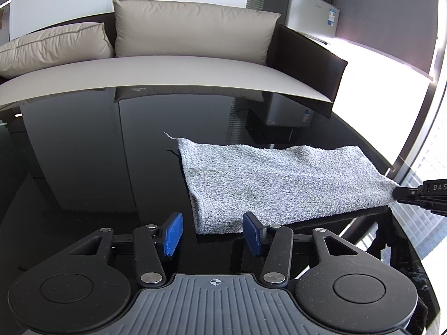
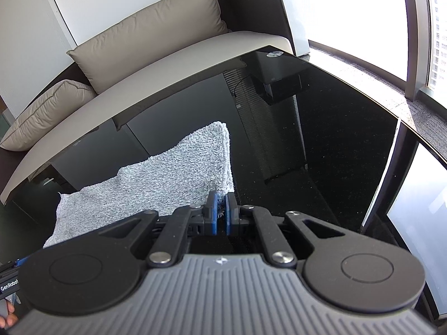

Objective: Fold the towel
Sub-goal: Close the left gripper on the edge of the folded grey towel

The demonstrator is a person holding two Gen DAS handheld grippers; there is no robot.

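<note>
A grey terry towel (image 1: 279, 184) lies folded into a long strip on the glossy black table (image 1: 83, 167). My left gripper (image 1: 213, 236) is open at the strip's near-left corner. The corner lies in the gap between the blue pads (image 1: 173, 234), and neither pad presses on it. My right gripper (image 2: 222, 212) is shut on the towel's (image 2: 173, 173) near-right corner, with grey fibres showing between its pads. In the left wrist view the right gripper (image 1: 399, 192) pinches that corner at the far right and lifts it slightly off the table.
Behind the table (image 2: 335, 139) stands a sofa with beige cushions (image 1: 192, 28) and a dark pillow (image 1: 307, 61). A small silver fridge (image 1: 313, 14) is at the back right. Bright windows (image 2: 363, 14) run along the right. A person's fingers (image 2: 8, 315) show at the lower left edge.
</note>
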